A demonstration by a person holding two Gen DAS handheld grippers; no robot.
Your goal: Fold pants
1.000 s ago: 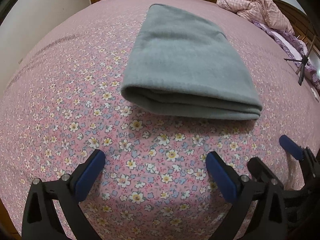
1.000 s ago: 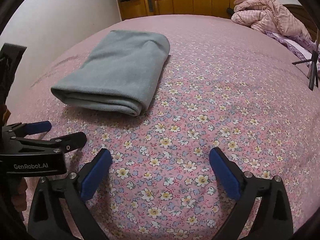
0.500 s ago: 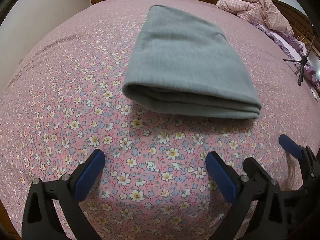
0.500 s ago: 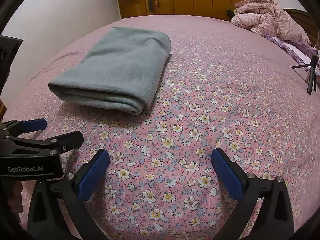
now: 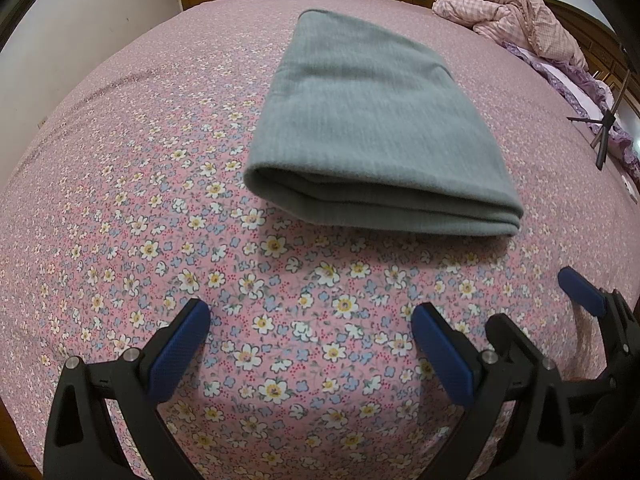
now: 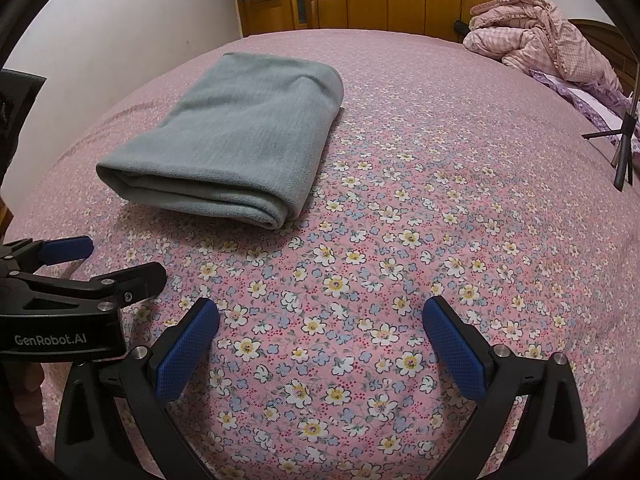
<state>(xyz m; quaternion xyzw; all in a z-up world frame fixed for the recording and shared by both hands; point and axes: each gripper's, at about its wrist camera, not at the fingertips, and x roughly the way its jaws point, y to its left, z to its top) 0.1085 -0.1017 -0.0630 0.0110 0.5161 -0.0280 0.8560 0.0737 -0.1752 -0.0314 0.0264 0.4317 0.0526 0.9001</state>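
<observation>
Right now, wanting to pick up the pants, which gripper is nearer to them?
Left. The left gripper faces the pants squarely, just short of their near fold. The right gripper sits off to their right, farther away.

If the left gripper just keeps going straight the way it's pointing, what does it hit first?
Most likely the floral bedspread, since the open left gripper tilts down toward it. If it skims above, the near edge of the folded grey pants comes next; depth is unclear.

The tripod [image 6: 624, 144] is cut off at the right wrist view's edge, its top unseen.
</observation>
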